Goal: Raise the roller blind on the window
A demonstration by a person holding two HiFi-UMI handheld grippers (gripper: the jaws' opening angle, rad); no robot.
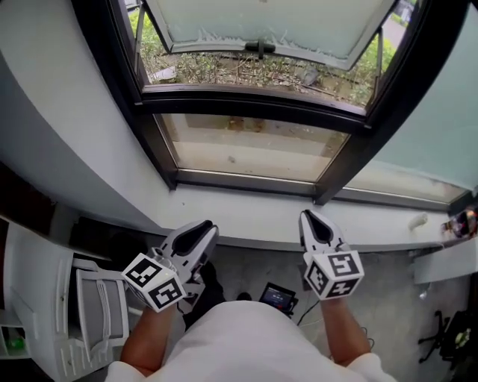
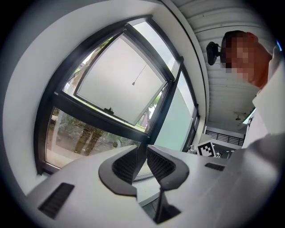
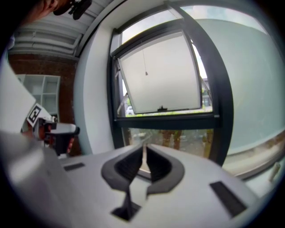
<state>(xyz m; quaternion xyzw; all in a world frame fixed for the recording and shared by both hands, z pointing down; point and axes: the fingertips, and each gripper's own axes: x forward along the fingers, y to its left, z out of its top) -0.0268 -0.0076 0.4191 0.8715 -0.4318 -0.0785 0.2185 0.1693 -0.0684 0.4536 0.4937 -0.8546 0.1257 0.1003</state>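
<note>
1. Standing at a black-framed window (image 1: 246, 107), looking steeply down onto a white sill (image 1: 246, 209).
2. Up top, got a frosted sash (image 1: 261, 22) swung outward, with a dark handle (image 1: 259, 48) on its lower edge. Below that, a clear fixed pane (image 1: 246, 145) with the ground showing through.
3. As for the roller blind, can only pin down a thin pull cord (image 3: 145, 73) with a small weight on the end, hanging in front of the pale sash about halfway down. Can't tell any blind fabric apart from the frosted glass, tbh.
4. Holding the left gripper (image 1: 203, 233) low on the left, tip showing against the sill's front edge and pointed at the window. Seeing its jaws spread a little, with a clear gap between the ribbed pads (image 2: 125, 165) and nothing in it but window frame behind.
5. Holding the right gripper (image 1: 310, 218) alongside, well apart from the left one, also aimed at the glass. Seeing its jaws closed up to a hairline of light, pinching nothing.
6. Not touching the cord with either one; both sit well below it.
7. Around the edges, got a white shelf unit (image 1: 45, 298) on the left and a small dark device (image 1: 277, 296) down on the grey floor between the forearms.
</note>
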